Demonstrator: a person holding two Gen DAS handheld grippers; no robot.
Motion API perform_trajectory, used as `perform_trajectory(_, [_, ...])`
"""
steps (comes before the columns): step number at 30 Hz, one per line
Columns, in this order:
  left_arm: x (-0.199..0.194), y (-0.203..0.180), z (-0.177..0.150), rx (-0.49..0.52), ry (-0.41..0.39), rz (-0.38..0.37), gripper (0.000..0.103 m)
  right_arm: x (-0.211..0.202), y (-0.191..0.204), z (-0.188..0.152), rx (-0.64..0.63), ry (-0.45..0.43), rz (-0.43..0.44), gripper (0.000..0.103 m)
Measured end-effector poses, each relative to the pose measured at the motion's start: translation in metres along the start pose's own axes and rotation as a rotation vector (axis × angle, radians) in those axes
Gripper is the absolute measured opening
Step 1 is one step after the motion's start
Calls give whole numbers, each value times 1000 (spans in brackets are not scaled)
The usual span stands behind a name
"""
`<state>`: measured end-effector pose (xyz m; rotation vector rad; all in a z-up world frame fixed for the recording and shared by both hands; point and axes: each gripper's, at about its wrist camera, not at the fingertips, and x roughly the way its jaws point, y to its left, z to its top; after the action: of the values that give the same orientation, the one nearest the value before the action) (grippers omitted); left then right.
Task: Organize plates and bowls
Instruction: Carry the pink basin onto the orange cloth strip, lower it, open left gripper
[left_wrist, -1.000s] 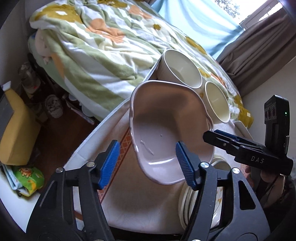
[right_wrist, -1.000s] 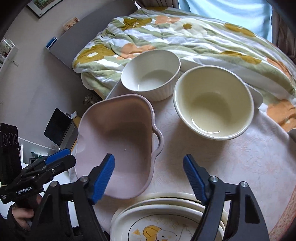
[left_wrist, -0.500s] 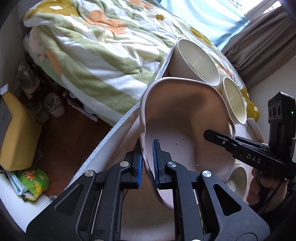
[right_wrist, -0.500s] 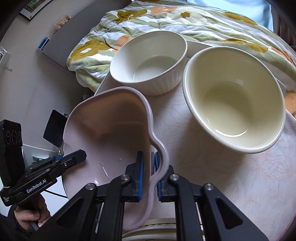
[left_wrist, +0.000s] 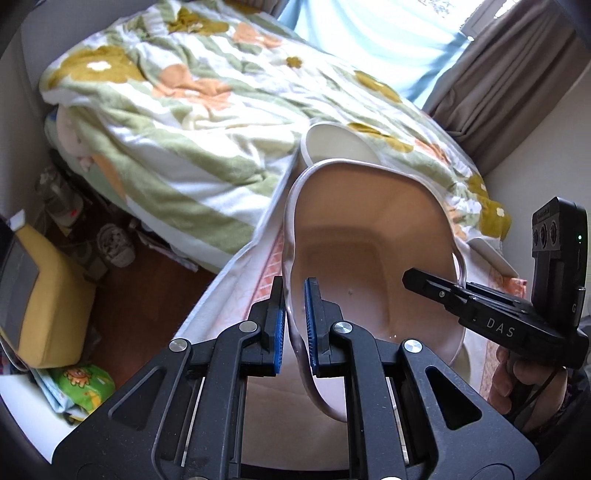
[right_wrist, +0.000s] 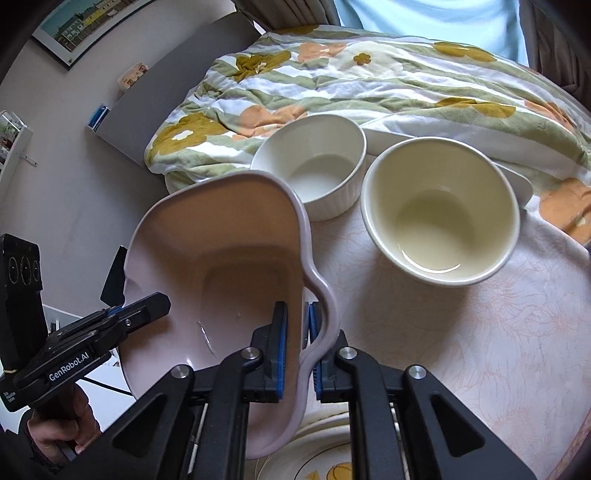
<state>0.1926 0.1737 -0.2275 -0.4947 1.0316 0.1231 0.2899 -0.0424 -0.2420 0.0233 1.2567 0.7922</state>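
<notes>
A pale pink baking dish (left_wrist: 373, 258) with wavy handles is held above the table by both grippers. My left gripper (left_wrist: 294, 321) is shut on its left rim. My right gripper (right_wrist: 295, 343) is shut on its right handle; the dish (right_wrist: 221, 273) shows tilted in the right wrist view. A white ribbed ramekin (right_wrist: 314, 162) and a cream bowl (right_wrist: 439, 210) stand on the table behind it. A stack of plates (right_wrist: 325, 458) with a yellow cartoon print lies below the right gripper. The ramekin's rim (left_wrist: 332, 144) peeks over the dish in the left wrist view.
The round table (right_wrist: 498, 332) has a pale floral cloth. A bed with a flowered quilt (right_wrist: 369, 85) runs along its far edge. On the floor to the left are a yellow box (left_wrist: 48, 295) and clutter.
Both grippers went from open around the pink dish to shut on its two sides. The dish has since risen off the table and tilted.
</notes>
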Motion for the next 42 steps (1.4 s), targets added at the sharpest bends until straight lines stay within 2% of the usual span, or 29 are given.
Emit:
perform_trajectory(5, [-31,-49,-6,68,-47,-26,9,-56,-10,-18,26,-87,3,11])
perform_trajectory(10, [-49,-118,-30,140,-62,-71,9,-116,-38,-51,68,-157,-25,11])
perform_trajectory(16, [-45,-218,-79,251,-24,-129,9,-188,-97,-115,158,-222,-94,11])
perform_trajectory(21, [-19,-287,-130,312,55,-181,9,-223,-148,-168,258,-233,-154,11])
perform_trajectory(24, [7,-318,-158,335,118,-195,9,-230,-178,-196,309,-217,-186,11])
perform_trajectory(29, [54,-345,-187,382,200,-181,9,-224,-228,-231,395,-193,-208,11])
perform_trajectory(35, [92,-359,-200,414,244,-144,9,-201,-262,-249,444,-173,-207,11])
perform_trajectory(42, [112,-361,-201,462,254,-83,9,-190,-275,-255,439,-166,-203,11])
